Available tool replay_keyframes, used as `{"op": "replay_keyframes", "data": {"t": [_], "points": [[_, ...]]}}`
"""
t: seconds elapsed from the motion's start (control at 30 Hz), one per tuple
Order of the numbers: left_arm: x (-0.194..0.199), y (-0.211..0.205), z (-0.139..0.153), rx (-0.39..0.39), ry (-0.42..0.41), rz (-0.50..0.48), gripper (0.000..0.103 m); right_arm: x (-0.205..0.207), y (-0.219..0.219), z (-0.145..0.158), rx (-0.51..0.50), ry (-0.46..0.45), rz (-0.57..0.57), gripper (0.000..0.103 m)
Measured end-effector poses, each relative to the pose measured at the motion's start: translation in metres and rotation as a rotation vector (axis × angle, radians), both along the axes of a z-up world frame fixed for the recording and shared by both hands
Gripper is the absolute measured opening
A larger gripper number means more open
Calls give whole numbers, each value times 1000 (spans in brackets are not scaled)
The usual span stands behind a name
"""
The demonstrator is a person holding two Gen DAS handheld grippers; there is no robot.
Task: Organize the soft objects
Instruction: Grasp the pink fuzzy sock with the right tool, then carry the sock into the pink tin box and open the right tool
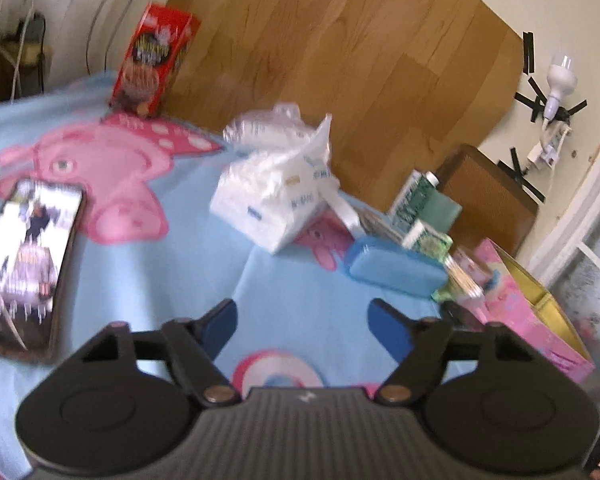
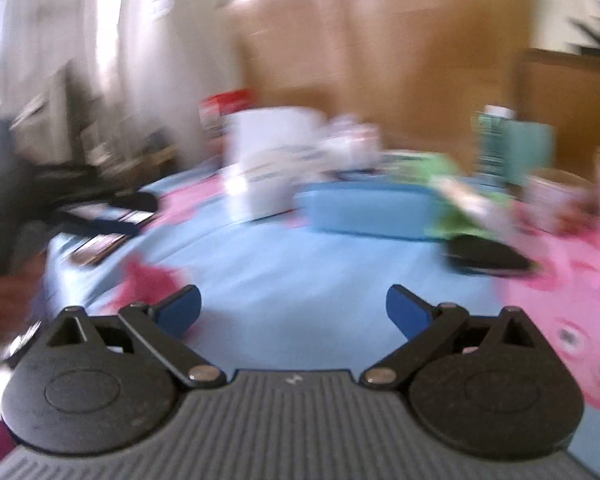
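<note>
A white plastic pack of tissues (image 1: 272, 196) lies on the light blue cartoon blanket (image 1: 172, 272), with a crumpled clear bag (image 1: 268, 124) behind it. A blue soft case (image 1: 395, 266) lies to its right. My left gripper (image 1: 303, 326) is open and empty, low over the blanket in front of them. My right gripper (image 2: 294, 312) is open and empty over the blanket (image 2: 300, 272). The right wrist view is blurred; the blue case (image 2: 363, 210) and the white pack (image 2: 268, 164) lie ahead of it.
A phone (image 1: 24, 264) lies at the left. A red snack box (image 1: 152, 60) stands at the back. Green boxes (image 1: 419, 208) and a pink open box (image 1: 539, 312) are at the right. A wooden headboard (image 1: 359, 60) stands behind. A dark flat object (image 2: 487, 258) lies right.
</note>
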State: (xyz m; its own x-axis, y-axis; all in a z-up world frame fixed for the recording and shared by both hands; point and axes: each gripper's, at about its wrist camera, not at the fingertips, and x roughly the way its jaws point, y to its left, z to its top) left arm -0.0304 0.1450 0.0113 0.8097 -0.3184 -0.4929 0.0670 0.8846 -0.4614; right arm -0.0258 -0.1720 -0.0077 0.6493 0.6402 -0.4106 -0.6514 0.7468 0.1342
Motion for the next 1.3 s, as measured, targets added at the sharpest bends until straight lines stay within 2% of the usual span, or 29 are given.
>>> {"op": "replay_keyframes", "data": {"t": [0.1,0.17,0.23,0.33,0.4,0.5,0.6,0.87,1.0,1.13,1.27,1.3], "points": [[-7,1,-8,-39,35,-59,61,-5,29,4,-37,-11,146,91],[-10,-4,-12,-48,49,-98,60,-7,44,3,-64,-8,220,82],[-9,-11,-19,-64,81,-133,60,-5,56,-2,-98,5,260,76],[-4,-19,-32,-164,109,-174,60,3,66,-13,-114,75,311,58],[2,-29,-31,-173,109,-192,58,5,65,-15,-93,93,300,57],[18,-60,-26,-145,104,-276,52,6,46,-11,-60,90,215,55],[37,-103,-17,-65,78,-356,51,6,20,-6,-37,57,104,55],[81,-231,12,18,-31,-602,51,-3,-68,8,-76,-156,-244,55],[95,-296,27,71,-82,-692,51,3,-110,17,-103,-245,-413,55],[109,-344,33,97,-94,-732,52,16,-152,22,-81,-267,-555,55],[119,-378,33,121,-90,-729,52,32,-179,20,-62,-262,-636,56],[121,-387,33,134,-95,-719,56,33,-184,17,-61,-260,-654,56]]}}
